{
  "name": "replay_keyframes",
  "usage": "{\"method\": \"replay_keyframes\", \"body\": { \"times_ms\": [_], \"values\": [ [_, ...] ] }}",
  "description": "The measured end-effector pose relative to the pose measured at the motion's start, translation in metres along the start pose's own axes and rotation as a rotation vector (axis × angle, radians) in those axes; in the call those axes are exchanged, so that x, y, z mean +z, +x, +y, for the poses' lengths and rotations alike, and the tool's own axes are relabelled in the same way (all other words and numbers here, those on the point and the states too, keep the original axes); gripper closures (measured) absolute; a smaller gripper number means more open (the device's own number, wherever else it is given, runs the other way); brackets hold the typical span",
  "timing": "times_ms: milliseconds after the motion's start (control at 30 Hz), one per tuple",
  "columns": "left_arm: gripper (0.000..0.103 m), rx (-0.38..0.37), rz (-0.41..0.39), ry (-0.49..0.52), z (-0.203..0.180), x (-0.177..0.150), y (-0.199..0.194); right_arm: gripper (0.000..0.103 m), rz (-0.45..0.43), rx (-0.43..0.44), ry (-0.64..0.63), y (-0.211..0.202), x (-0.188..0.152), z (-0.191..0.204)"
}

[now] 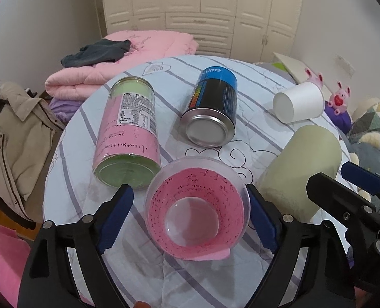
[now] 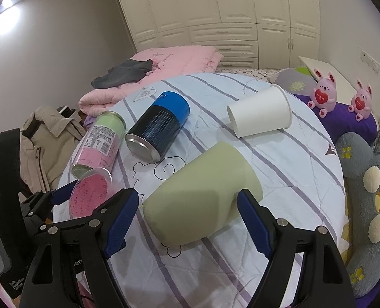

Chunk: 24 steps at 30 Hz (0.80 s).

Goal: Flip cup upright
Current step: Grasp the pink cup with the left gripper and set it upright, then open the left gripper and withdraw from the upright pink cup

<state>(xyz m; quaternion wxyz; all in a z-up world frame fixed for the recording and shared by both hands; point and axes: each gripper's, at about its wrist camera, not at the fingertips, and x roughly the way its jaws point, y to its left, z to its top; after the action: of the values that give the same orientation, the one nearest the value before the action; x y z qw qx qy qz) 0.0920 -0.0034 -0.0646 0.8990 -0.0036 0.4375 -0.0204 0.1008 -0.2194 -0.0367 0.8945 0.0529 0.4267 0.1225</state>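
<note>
A clear plastic cup with a pink paper lining (image 1: 197, 205) lies tilted on the striped cloth, its mouth towards my left wrist camera; it also shows in the right wrist view (image 2: 90, 192). My left gripper (image 1: 190, 218) is open, one finger on each side of the cup. A pale green cup (image 2: 202, 195) lies on its side; it also shows in the left wrist view (image 1: 300, 169). My right gripper (image 2: 187, 220) is open, its fingers on either side of the green cup's near end. A white paper cup (image 2: 260, 111) lies on its side at the back right.
A tall pink-and-green can (image 1: 128, 133) and a blue-and-black can (image 1: 213, 105) lie on the round table (image 2: 292, 179). A folded pink quilt (image 1: 128, 59) lies behind, a beige jacket (image 1: 13, 133) at left, and plush toys (image 2: 364, 200) at right.
</note>
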Motion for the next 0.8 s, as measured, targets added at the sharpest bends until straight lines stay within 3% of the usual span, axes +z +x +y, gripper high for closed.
{"method": "replay_keyframes", "body": {
  "times_ms": [333, 433, 667, 800],
  "values": [
    [0.015, 0.025, -0.042, 0.013, -0.002, -0.006, -0.021, 0.022, -0.033, 0.002, -0.023, -0.013, -0.003, 0.005],
    [0.01, 0.037, -0.07, 0.019, -0.002, -0.008, -0.031, 0.022, -0.055, 0.004, -0.032, -0.019, -0.003, 0.007],
    [0.002, 0.077, -0.209, 0.051, -0.007, -0.017, -0.069, 0.022, -0.14, -0.025, -0.08, -0.037, -0.006, 0.017],
    [0.001, 0.098, -0.274, 0.054, -0.007, -0.021, -0.089, 0.022, -0.231, -0.041, -0.106, -0.057, -0.012, 0.023]
  ]
}}
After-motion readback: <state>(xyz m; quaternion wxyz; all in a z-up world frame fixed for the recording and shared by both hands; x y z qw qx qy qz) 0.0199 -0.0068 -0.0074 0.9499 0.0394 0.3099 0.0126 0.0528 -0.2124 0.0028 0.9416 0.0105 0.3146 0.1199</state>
